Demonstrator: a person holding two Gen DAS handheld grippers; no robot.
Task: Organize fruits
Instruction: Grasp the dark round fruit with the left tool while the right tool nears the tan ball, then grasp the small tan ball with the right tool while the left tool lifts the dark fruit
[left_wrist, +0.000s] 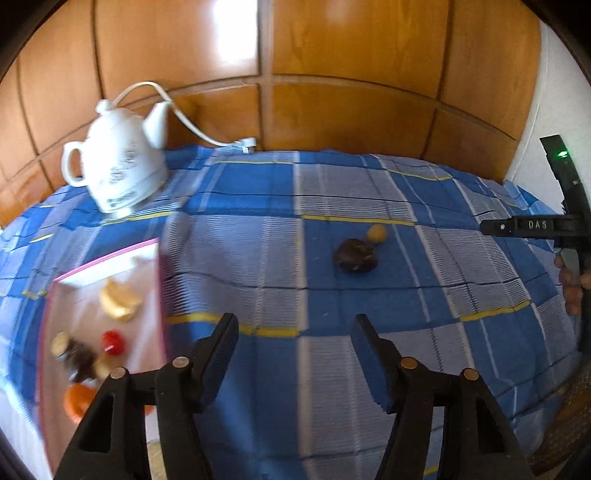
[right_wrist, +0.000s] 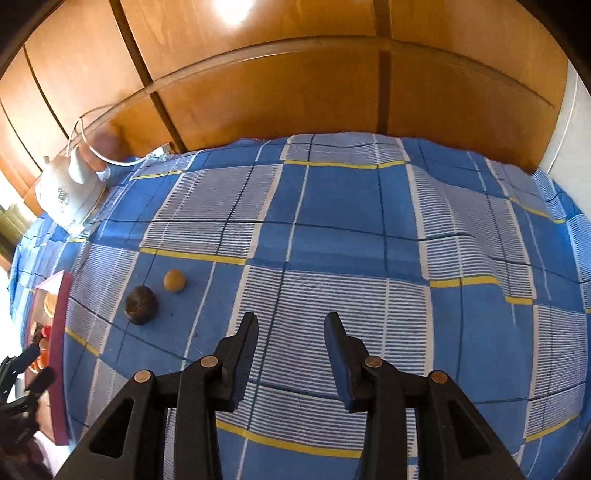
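Observation:
A dark brown fruit (left_wrist: 355, 255) and a small yellow-tan fruit (left_wrist: 377, 234) lie side by side on the blue checked cloth (left_wrist: 258, 236). They also show in the right wrist view, the dark fruit (right_wrist: 140, 305) and the tan fruit (right_wrist: 174, 280). A pink-rimmed clear tray (left_wrist: 107, 314) at the left holds a banana piece (left_wrist: 119, 300), a red fruit (left_wrist: 113, 342), an orange fruit (left_wrist: 78, 403) and dark pieces. My left gripper (left_wrist: 293, 326) is open and empty above the cloth, right of the tray. My right gripper (right_wrist: 291, 323) is open and empty, right of the two loose fruits.
A white electric kettle (left_wrist: 118, 170) with its cord stands at the back left of the table; it also shows in the right wrist view (right_wrist: 68, 199). Wooden wall panels (left_wrist: 332, 92) run behind the table. The other gripper's body (left_wrist: 554, 225) shows at the right edge.

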